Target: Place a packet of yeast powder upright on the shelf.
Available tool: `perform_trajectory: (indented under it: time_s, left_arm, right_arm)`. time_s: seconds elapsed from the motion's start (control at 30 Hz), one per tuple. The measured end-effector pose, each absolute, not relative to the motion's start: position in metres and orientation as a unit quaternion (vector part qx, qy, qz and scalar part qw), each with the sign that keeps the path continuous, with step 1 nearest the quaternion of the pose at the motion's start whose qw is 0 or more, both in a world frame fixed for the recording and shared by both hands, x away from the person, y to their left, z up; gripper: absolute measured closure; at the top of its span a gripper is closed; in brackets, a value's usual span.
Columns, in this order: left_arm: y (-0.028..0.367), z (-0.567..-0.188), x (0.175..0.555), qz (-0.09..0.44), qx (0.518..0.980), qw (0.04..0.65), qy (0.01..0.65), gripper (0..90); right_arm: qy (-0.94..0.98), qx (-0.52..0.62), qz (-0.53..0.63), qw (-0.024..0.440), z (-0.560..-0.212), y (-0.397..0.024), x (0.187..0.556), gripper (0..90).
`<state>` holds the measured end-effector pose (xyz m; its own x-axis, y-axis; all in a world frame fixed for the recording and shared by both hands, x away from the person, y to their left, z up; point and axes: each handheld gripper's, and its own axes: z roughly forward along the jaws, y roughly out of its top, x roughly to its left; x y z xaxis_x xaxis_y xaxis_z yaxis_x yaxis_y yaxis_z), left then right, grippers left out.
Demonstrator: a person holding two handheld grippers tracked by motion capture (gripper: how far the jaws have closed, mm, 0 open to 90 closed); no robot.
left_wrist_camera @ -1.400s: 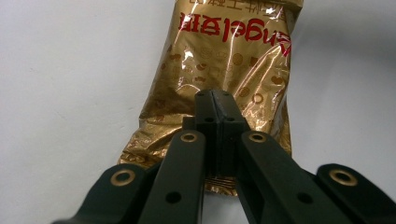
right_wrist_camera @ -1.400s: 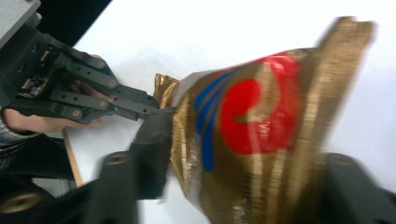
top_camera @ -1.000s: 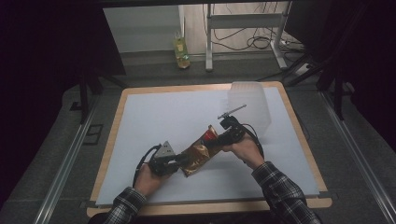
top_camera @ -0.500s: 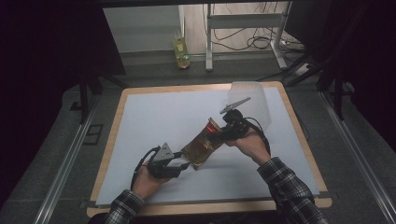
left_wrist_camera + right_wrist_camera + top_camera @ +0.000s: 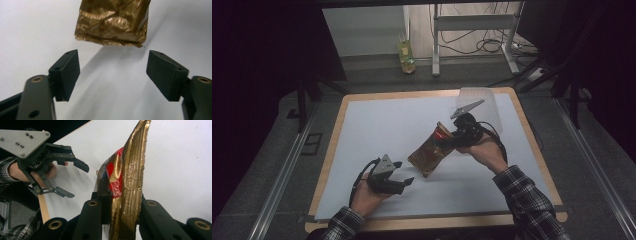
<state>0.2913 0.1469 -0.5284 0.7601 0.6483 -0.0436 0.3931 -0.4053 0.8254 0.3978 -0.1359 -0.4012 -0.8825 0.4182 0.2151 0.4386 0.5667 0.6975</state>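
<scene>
— Since a second ago your right tongs [image 5: 451,141] have lifted the crinkled gold foil snack packet with the red patch [image 5: 430,151] off the white counter [image 5: 377,130], and your left tongs [image 5: 404,181] have just been opening: they now stand released and empty, low over the counter, with the packet's bottom seam hanging just beyond their pads [image 5: 65,71].

— And the right pair?

— Clenched on the packet's upper sealed edge; in the right gripper view the foil [image 5: 130,180] stands edge-on, pinched between your jaws. The packet hangs tilted in the air between your hands.

— What could spoil it?

— You hold only a thin slick seam, so I judge that a quick swing could let the foil slip out. The dangling end could also catch on your left tongs if you carry it across them.

— The count?

— One packet, two tongs, one frosted clear plastic tub [image 5: 484,100] at the counter's far right.
</scene>
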Motion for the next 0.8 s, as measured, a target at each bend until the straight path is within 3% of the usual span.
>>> perform_trajectory:
  time_s: [0.8]
  left_arm:
    - [0.143,-0.531,0.293,0.136,0.833,0.429,0.323,5.6]
  right_arm:
    - [-0.902,-0.191,-0.384,-0.045,-0.352,-0.169,0.412,77.1]
